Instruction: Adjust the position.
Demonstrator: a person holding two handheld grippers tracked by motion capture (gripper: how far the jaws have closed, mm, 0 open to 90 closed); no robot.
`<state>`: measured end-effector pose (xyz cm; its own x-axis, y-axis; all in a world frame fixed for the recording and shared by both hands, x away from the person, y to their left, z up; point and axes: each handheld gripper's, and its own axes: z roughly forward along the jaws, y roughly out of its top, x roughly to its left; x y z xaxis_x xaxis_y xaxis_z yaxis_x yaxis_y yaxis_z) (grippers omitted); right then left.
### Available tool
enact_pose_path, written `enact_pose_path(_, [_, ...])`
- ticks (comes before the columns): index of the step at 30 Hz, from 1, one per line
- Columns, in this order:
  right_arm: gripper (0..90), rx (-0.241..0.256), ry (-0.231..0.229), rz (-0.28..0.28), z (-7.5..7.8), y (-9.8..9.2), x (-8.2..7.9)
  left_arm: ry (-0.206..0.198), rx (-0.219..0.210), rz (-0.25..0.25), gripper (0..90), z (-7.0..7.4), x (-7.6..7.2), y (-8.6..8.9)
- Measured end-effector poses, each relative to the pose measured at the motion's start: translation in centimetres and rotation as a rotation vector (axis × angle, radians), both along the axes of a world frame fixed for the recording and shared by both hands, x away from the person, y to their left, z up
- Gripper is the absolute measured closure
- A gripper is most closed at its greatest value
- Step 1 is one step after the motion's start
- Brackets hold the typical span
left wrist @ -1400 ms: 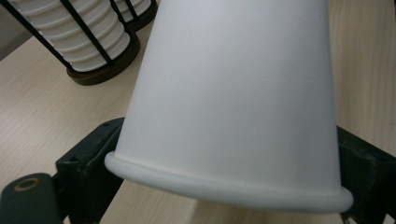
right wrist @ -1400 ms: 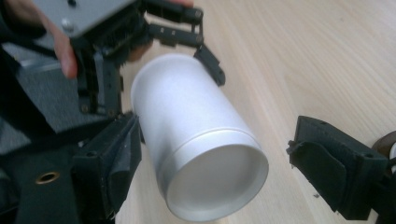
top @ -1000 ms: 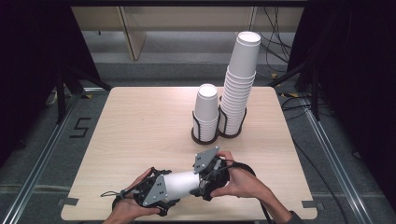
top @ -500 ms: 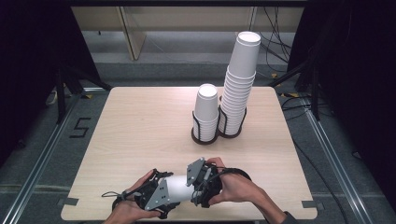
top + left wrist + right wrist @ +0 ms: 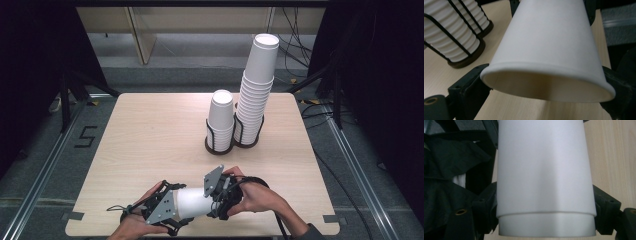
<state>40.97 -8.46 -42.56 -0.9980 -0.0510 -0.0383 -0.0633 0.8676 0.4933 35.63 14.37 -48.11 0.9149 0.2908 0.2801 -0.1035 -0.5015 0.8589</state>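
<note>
Both grippers held nested white paper cups (image 5: pixel 192 202) low over the near edge of the pale wooden table (image 5: pixel 150 135). Left gripper (image 5: pixel 546 82) clamped the rim end; right gripper (image 5: pixel 546 207) clamped the base end. Separation appeared unfinished; placement on the wire-holder cup stacks (image 5: pixel 247 95) remained.

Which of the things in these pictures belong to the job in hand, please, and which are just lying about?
In the job:
- white paper cup, held lying on its side between both tools
- left tool, shut on its rim end
- right tool, shut on its base end

Lying about:
- tall cup stack
- short cup stack
- black wire holders
- cables on the floor
</note>
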Motion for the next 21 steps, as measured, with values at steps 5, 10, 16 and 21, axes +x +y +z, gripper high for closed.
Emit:
enact_pose_path(5, [24.3, 0.062, 0.078, -0.008, 0.6, -1.1, 0.3, 0.000, -0.116, -0.014, 4.8, 0.1, 0.0, 0.4])
enact_pose_path(10, [24.3, 0.126, 0.075, 0.036, 0.7, -1.3, 0.6, 0.042, -0.214, -0.024, 3.2, 0.3, 0.1, 0.8])
enact_pose_path(16, [24.3, 0.155, 0.120, 0.040, 0.7, -1.5, 0.6, 0.063, -0.260, -0.036, 3.7, 0.5, 0.2, 1.0])
enact_pose_path(21, [24.8, 0.160, 0.124, 0.043, 0.5, -1.6, 0.8, 0.076, -0.239, -0.059, 6.9, 0.8, 0.4, 1.2])
